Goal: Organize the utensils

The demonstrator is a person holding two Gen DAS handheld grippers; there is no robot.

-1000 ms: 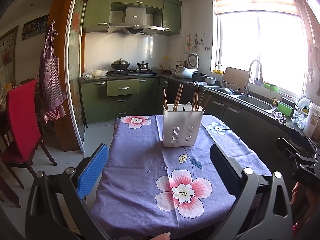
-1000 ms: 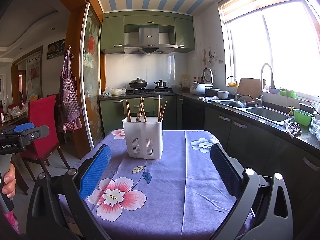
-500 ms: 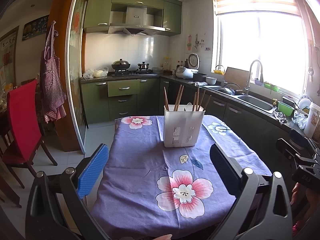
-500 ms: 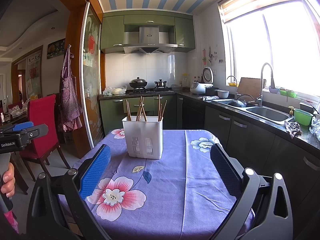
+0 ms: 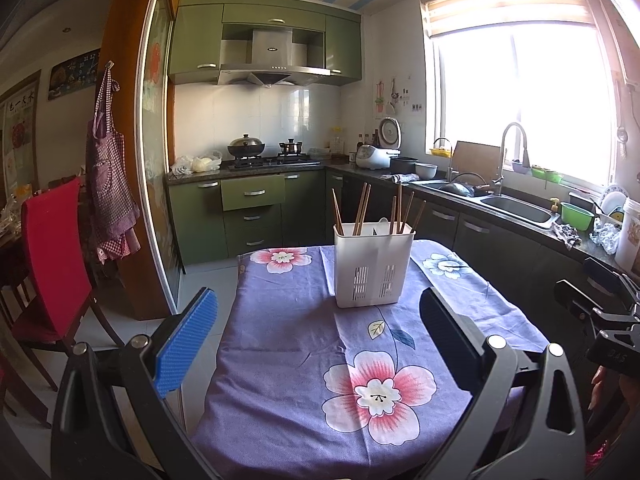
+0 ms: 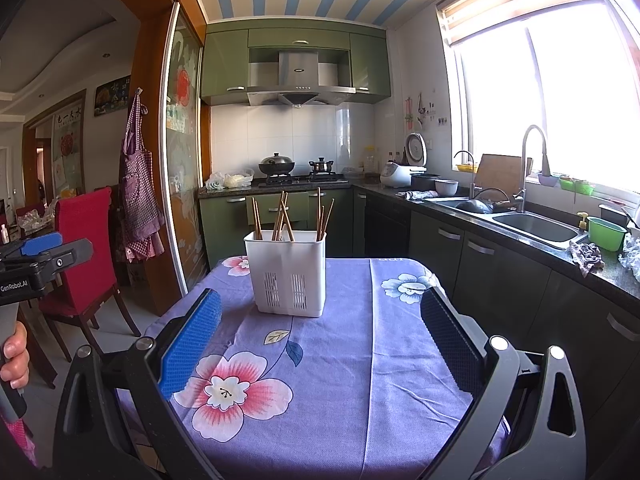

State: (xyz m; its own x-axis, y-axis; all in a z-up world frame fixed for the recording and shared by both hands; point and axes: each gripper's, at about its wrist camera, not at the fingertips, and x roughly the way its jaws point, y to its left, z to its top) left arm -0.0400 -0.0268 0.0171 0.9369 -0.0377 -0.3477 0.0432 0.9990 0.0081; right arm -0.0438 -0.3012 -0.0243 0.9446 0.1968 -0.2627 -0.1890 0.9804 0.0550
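One white slotted utensil holder (image 5: 374,268) is seen upright near the far edge of the floral-clothed table (image 5: 280,344), with about seven wooden chopsticks (image 6: 280,216) standing in it — both the left gripper (image 5: 316,336) and right gripper (image 6: 320,336) are held wide apart, nothing between them, over bare cloth.

The bases of my left gripper (image 5: 316,336) and my right gripper (image 6: 320,340) run off the bottom edge of their views. Inside the white caddy (image 5: 374,268) the lower ends of the chopsticks (image 5: 362,210) are hidden by its wall, and a pale piece among them, perhaps a spoon, is too small to name. My left hand (image 6: 14,354) is cut by the frame edge. The table's near edge is hidden behind my fingers (image 6: 190,346). The view out of the window (image 5: 524,100) is washed out by glare.
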